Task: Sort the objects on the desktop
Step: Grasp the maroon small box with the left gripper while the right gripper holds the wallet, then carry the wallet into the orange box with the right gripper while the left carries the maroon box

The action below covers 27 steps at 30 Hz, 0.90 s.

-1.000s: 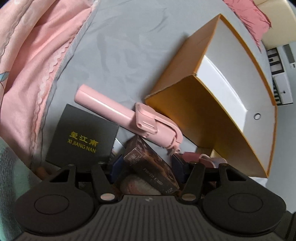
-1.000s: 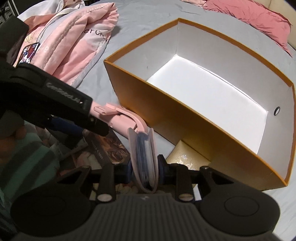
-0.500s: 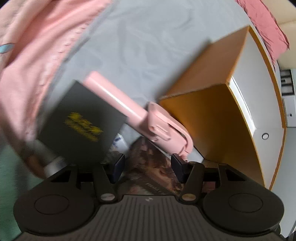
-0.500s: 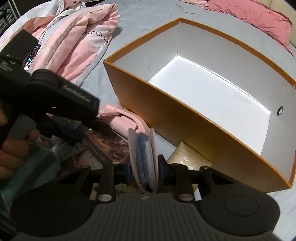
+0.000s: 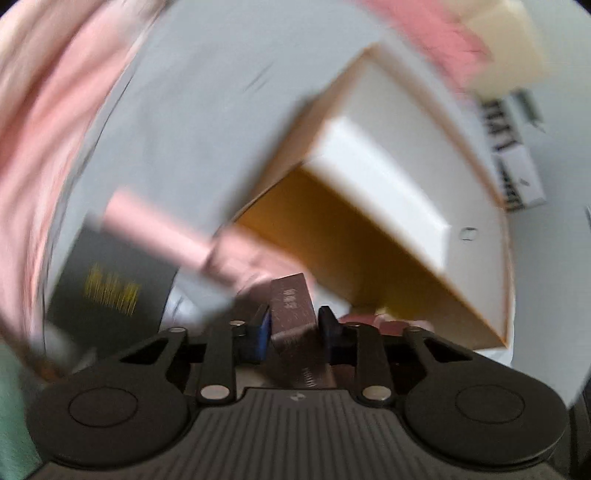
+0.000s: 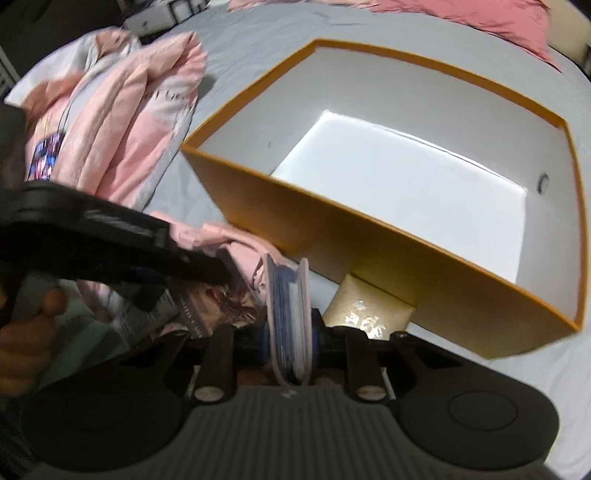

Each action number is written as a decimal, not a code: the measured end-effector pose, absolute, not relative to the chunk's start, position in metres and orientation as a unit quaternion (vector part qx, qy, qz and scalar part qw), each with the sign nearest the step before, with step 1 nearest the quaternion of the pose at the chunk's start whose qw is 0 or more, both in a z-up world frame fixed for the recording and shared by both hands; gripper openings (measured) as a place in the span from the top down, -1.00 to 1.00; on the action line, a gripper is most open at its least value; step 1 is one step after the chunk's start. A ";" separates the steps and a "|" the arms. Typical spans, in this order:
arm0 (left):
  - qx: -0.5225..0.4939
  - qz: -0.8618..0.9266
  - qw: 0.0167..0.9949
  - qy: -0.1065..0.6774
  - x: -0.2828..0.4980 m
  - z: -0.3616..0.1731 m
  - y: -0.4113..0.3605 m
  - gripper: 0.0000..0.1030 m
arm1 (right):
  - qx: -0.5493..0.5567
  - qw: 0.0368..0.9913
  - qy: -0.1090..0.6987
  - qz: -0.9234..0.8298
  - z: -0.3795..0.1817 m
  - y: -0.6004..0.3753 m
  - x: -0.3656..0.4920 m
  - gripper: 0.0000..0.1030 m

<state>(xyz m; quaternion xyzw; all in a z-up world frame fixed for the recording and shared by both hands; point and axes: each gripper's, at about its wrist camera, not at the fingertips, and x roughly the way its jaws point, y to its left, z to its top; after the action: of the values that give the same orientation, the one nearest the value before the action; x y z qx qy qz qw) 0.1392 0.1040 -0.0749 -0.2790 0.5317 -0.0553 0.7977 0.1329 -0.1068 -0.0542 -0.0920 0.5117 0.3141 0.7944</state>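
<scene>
My left gripper (image 5: 293,326) is shut on a small brown card box (image 5: 291,306), held on edge in front of the orange box (image 5: 351,236); this view is blurred. The card box (image 6: 218,295) and the left gripper's body (image 6: 110,240) also show in the right wrist view. My right gripper (image 6: 290,338) is shut on a pink card holder (image 6: 290,306) with blue cards, held upright before the open orange box (image 6: 369,236), whose white inside is bare. A pink stick-shaped device (image 5: 177,236) and a black box with gold lettering (image 5: 110,280) lie left of the orange box.
Everything lies on a grey bedsheet (image 6: 258,40). Pink bedding (image 6: 125,122) is bunched at the left. A gold glittery packet (image 6: 369,310) sits against the orange box's near wall. A red pillow (image 6: 480,14) lies far behind.
My left gripper has closed on the brown card box, lifted it on edge and is swinging fast. My right gripper has risen a little with the card holder.
</scene>
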 end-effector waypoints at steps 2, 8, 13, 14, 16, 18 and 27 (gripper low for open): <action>-0.196 -0.074 0.845 0.492 0.135 -0.055 0.088 0.50 | -0.073 0.802 0.508 0.306 -0.050 -0.111 0.132 0.60; -0.025 -0.121 0.884 0.452 0.112 -0.049 0.047 0.50 | -0.074 0.806 0.508 0.295 -0.055 -0.112 0.122 0.60; -0.032 -0.116 0.850 0.512 0.105 -0.063 0.049 0.49 | -0.061 0.799 0.522 0.290 -0.063 -0.120 0.117 0.54; -0.043 -0.115 0.844 0.522 0.107 -0.062 0.051 0.49 | -0.059 0.799 0.522 0.291 -0.063 -0.121 0.117 0.51; -0.055 -0.114 0.844 0.521 0.109 -0.061 0.054 0.48 | -0.055 0.801 0.519 0.294 -0.061 -0.123 0.117 0.49; -0.062 -0.114 0.844 0.520 0.112 -0.064 0.058 0.48 | -0.058 0.804 0.514 0.294 -0.059 -0.122 0.119 0.49; -0.065 -0.129 0.849 0.508 0.104 -0.031 0.064 0.50 | -0.037 0.825 0.483 0.290 -0.030 -0.134 0.110 0.63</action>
<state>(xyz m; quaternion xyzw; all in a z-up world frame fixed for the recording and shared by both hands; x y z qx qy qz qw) 0.1037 0.0639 -0.0309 -0.0650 0.5080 -0.1291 0.8491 0.1104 -0.1344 -0.0299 -0.0371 0.4832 0.2900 0.8252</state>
